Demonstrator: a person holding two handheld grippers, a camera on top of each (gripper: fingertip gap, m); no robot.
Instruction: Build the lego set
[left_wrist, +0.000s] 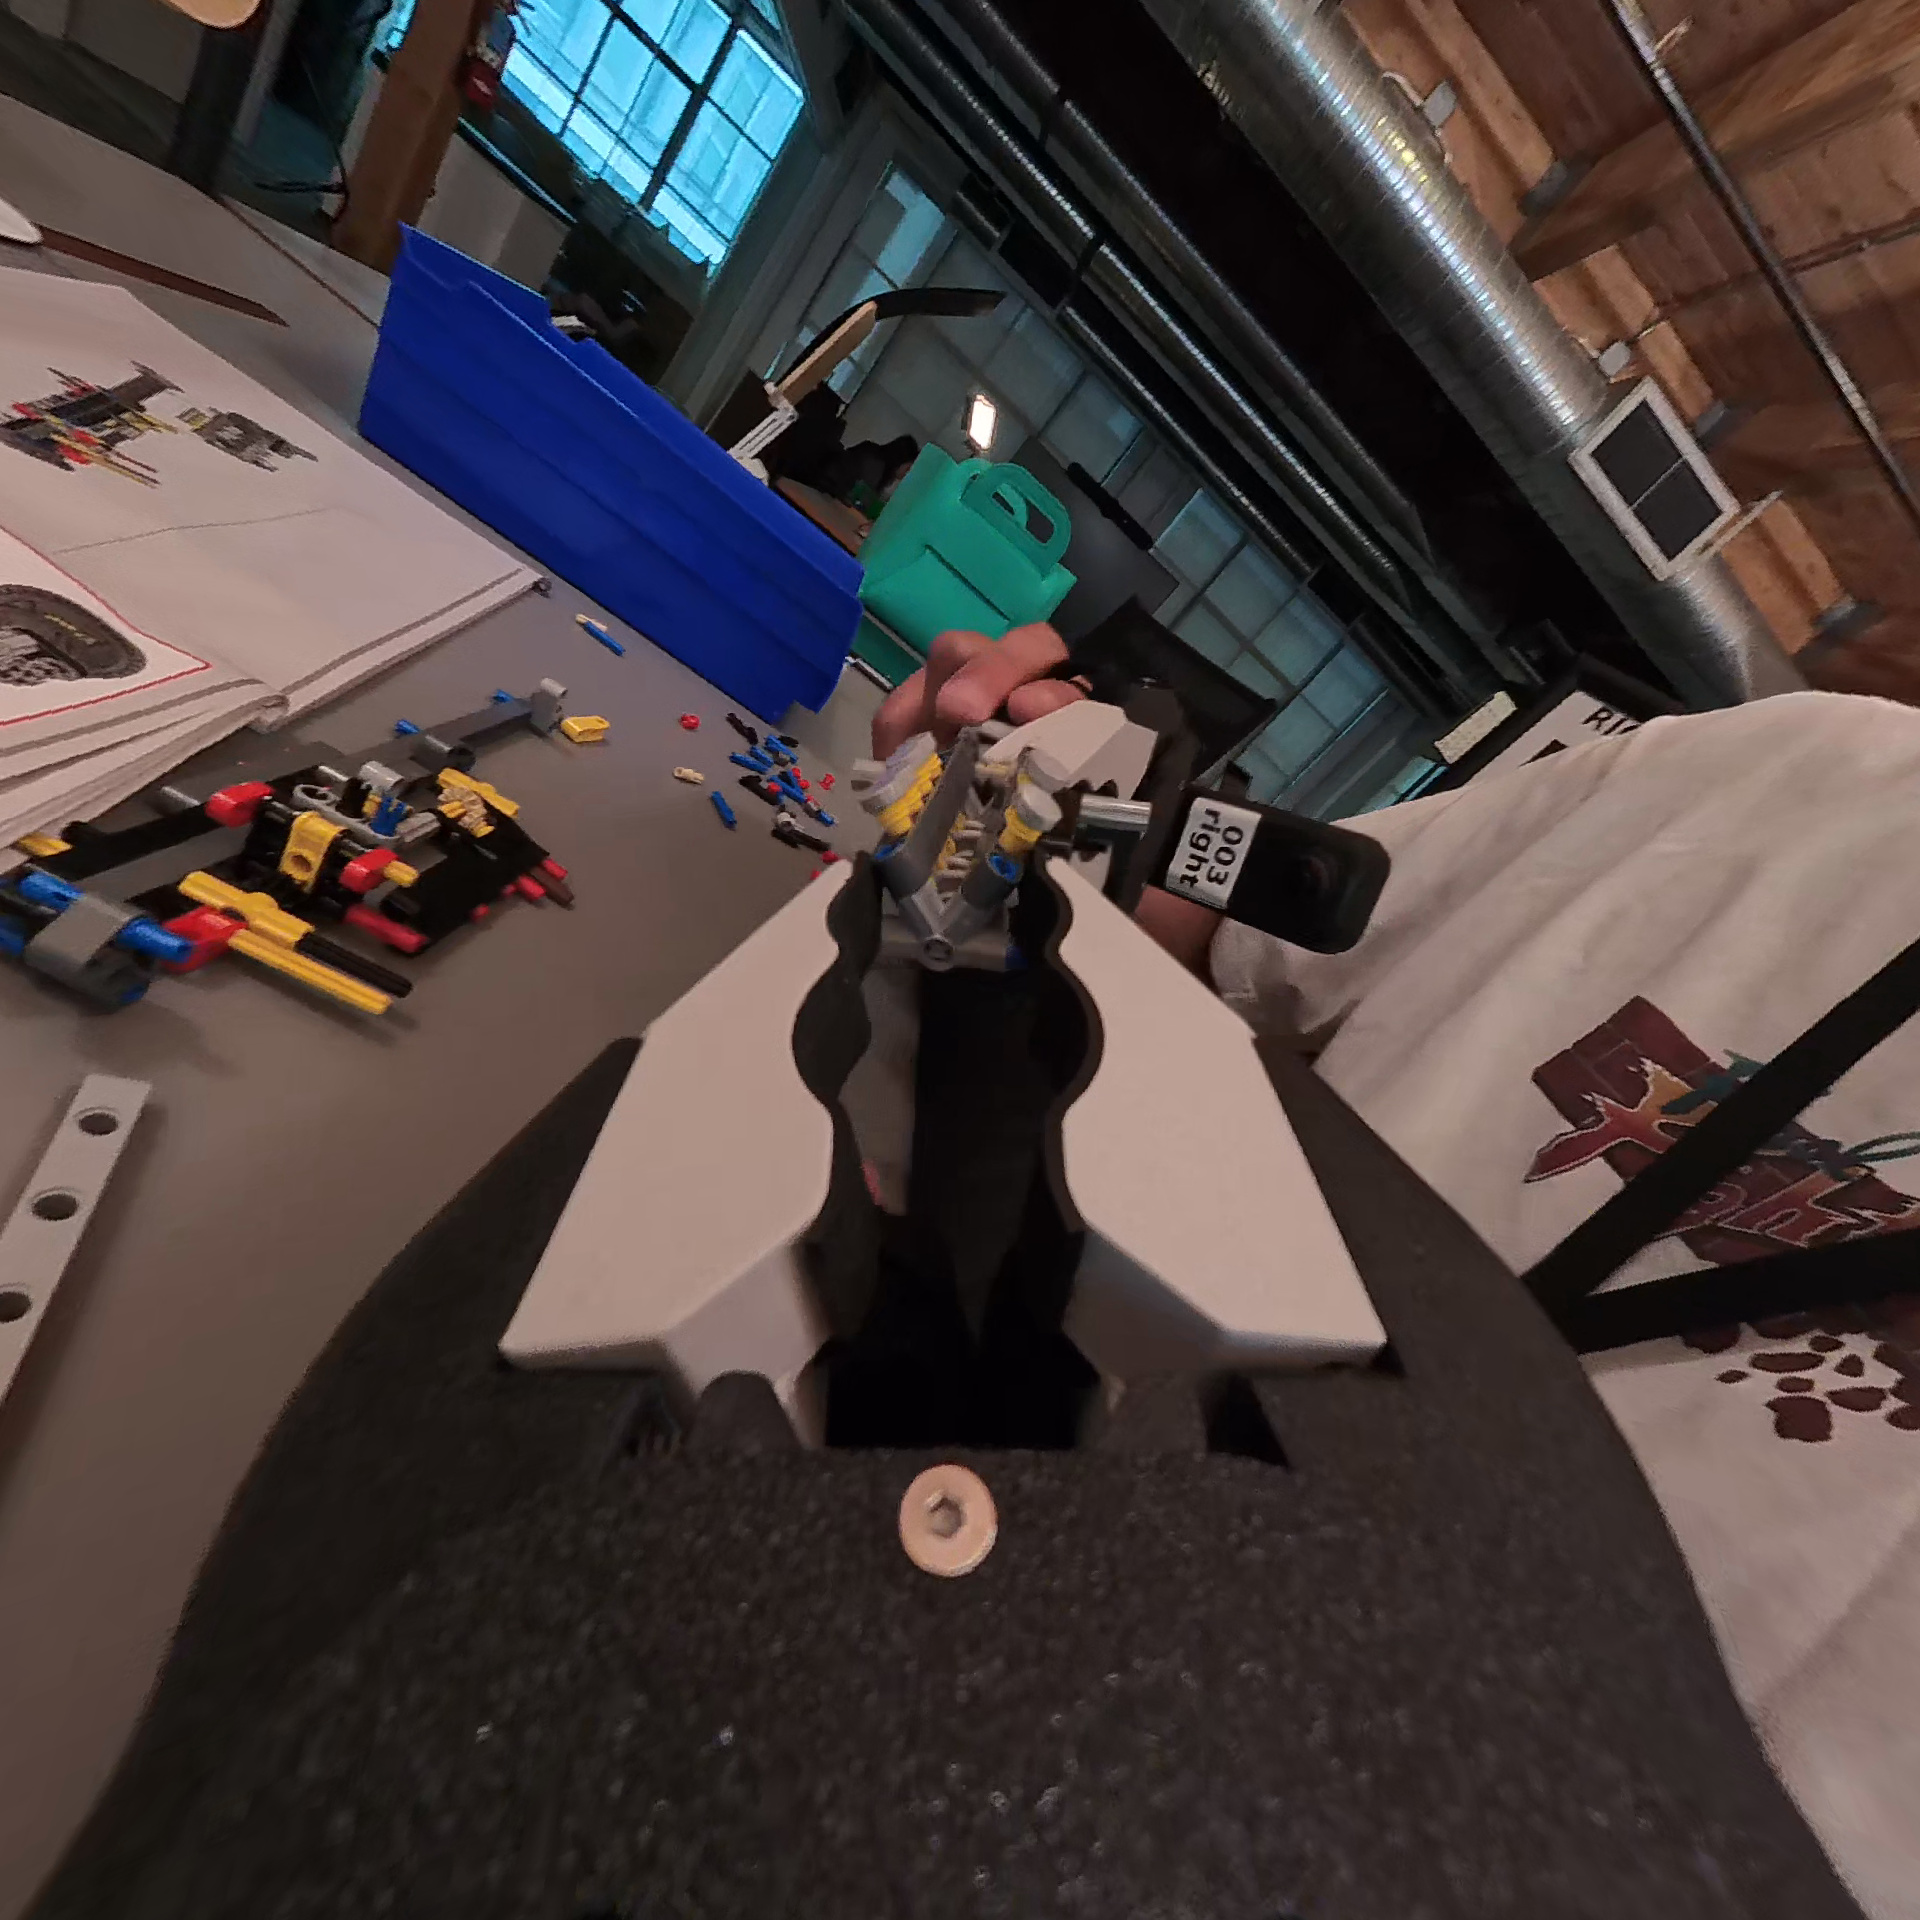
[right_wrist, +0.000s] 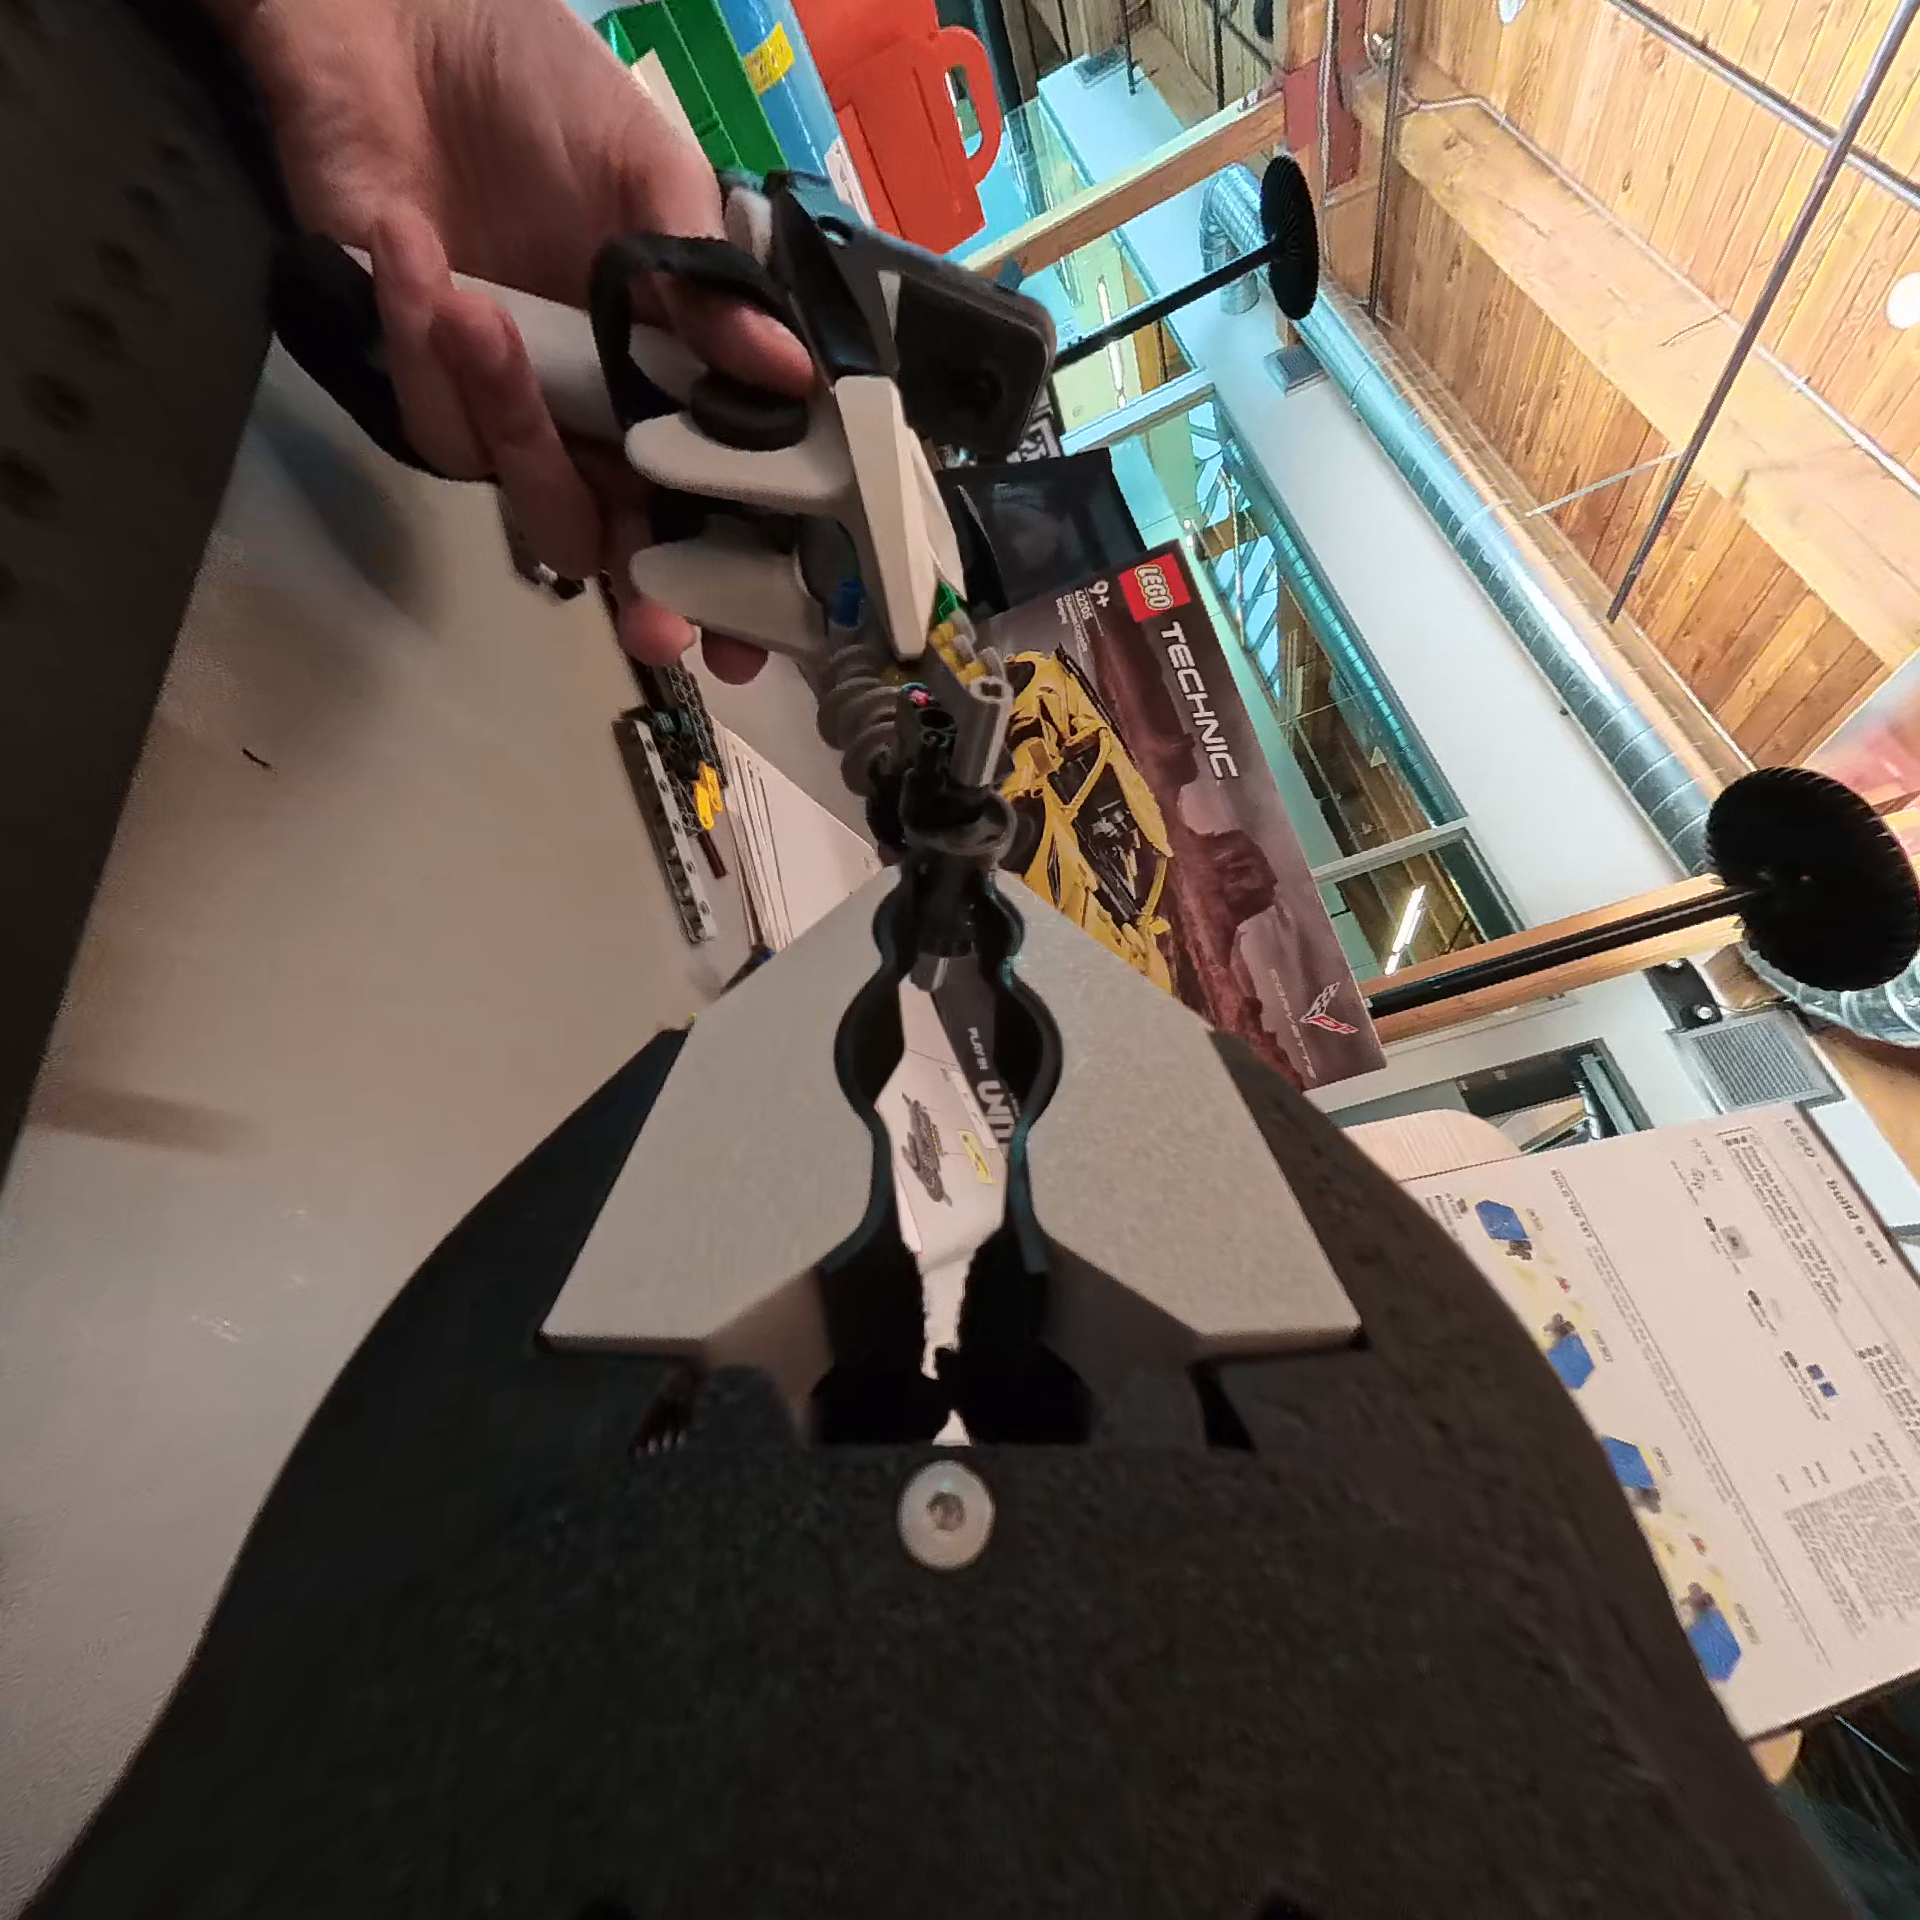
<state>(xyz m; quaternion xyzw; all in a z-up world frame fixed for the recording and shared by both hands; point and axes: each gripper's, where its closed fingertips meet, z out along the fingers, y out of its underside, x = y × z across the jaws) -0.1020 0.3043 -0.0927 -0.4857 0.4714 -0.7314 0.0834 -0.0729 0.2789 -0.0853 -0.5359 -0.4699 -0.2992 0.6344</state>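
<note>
My left gripper (left_wrist: 940, 904) is shut on a small grey, yellow and blue lego sub-assembly (left_wrist: 951, 831) and holds it above the table. My right gripper (right_wrist: 951, 909) is shut on a black axle piece with a grey connector (right_wrist: 951, 821), whose far end meets that sub-assembly (right_wrist: 894, 696). The two grippers face each other tip to tip. The right gripper (left_wrist: 1039, 769) also shows in the left wrist view, and the left gripper (right_wrist: 906, 634), held by a hand (right_wrist: 499, 208), shows in the right wrist view. A larger black, yellow and red lego chassis (left_wrist: 281, 873) lies on the grey table (left_wrist: 312, 1091).
Loose small pieces (left_wrist: 774, 774) are scattered beside a blue bin (left_wrist: 603, 488). An instruction booklet (left_wrist: 156, 520) lies at the left and a white perforated strip (left_wrist: 62, 1195) near the front. The lego box (right_wrist: 1174, 831) and a printed sheet (right_wrist: 1714, 1403) stand beyond. The left gripper's tips are roughly 5 centimetres from the right gripper's.
</note>
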